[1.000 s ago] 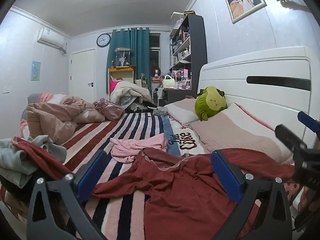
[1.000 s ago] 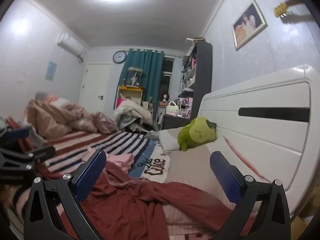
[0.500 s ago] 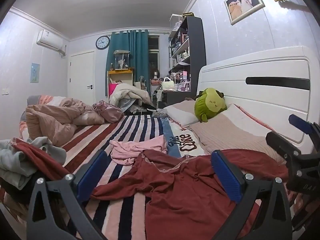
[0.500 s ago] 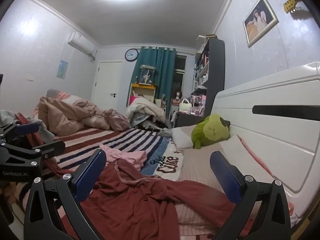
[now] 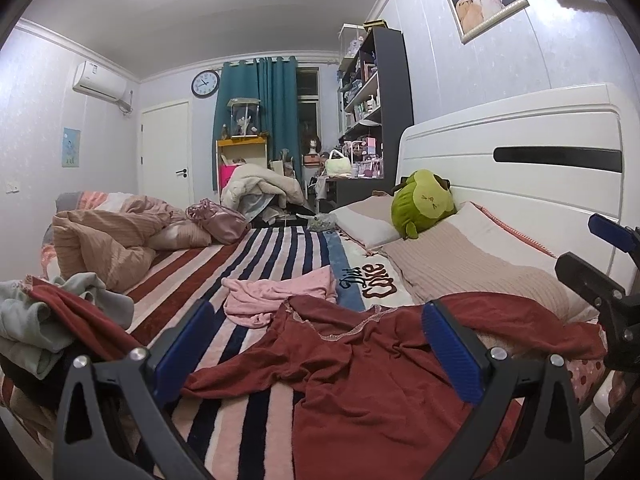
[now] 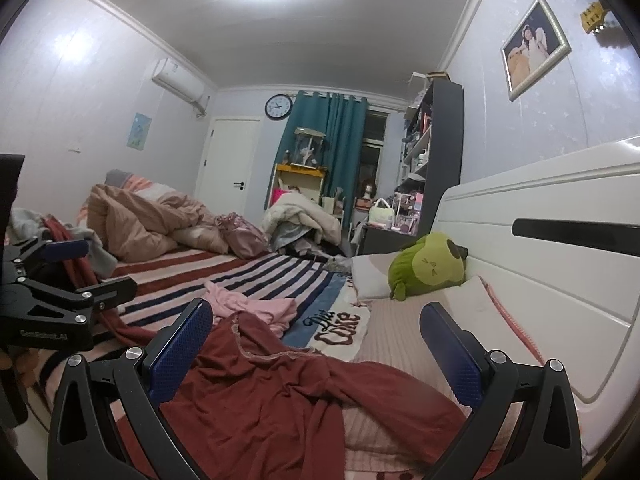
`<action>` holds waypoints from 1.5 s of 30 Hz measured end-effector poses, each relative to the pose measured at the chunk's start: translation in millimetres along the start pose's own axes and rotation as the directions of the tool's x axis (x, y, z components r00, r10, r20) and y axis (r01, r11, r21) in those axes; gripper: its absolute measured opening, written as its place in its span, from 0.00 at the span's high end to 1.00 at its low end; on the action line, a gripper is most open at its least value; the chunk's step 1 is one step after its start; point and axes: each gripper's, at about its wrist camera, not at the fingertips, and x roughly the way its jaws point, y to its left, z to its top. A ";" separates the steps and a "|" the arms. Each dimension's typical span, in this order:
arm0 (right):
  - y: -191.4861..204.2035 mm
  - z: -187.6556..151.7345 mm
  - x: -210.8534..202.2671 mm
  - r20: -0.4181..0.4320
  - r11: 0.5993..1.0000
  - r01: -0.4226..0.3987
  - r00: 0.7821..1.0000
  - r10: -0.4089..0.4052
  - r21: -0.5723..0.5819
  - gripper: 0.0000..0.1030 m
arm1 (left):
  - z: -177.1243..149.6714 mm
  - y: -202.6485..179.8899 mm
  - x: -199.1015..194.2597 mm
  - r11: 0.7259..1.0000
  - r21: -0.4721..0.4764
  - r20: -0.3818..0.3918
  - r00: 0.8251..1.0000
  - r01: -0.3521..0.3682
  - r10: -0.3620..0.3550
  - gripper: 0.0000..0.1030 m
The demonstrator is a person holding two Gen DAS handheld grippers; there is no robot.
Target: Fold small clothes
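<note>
A crumpled dark red garment [image 5: 360, 376] lies on the striped bed, close in front of both grippers; it also shows in the right wrist view [image 6: 280, 396]. A small pink garment [image 5: 276, 296] lies just beyond it, also in the right wrist view [image 6: 256, 308]. My left gripper [image 5: 316, 356] is open and empty above the red garment's near edge. My right gripper [image 6: 316, 356] is open and empty above the same garment. Each gripper shows at the edge of the other's view: the right [image 5: 600, 280], the left [image 6: 72, 284].
A pile of grey and red clothes [image 5: 52, 316] lies at the left. A bundled pink duvet [image 5: 108, 240] and a pink bag [image 5: 218, 224] sit further back. Pillows [image 5: 460, 264], a green plush [image 5: 424, 204] and the white headboard [image 5: 520, 184] line the right side.
Both grippers have drifted slightly, the right one turning left so more of the bed and the left gripper show. Both jaws stay open and empty. The clothes have not moved.
</note>
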 end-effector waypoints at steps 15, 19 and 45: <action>-5.4 -4.3 -5.9 -0.006 1.000 0.003 1.000 -0.003 0.023 0.00 | -2.4 2.3 -0.9 1.000 -0.003 -0.010 1.000 0.000 0.000 0.01; -7.8 -5.2 -6.9 -0.005 1.000 0.001 1.000 -0.001 0.030 0.00 | -3.0 2.4 -1.0 1.000 -0.002 -0.011 1.000 -0.001 0.001 0.01; -6.9 -3.8 -9.5 0.001 0.999 -0.020 1.000 0.020 0.046 0.00 | -4.8 -0.4 -0.5 0.999 0.022 -0.030 0.998 0.048 -0.047 0.01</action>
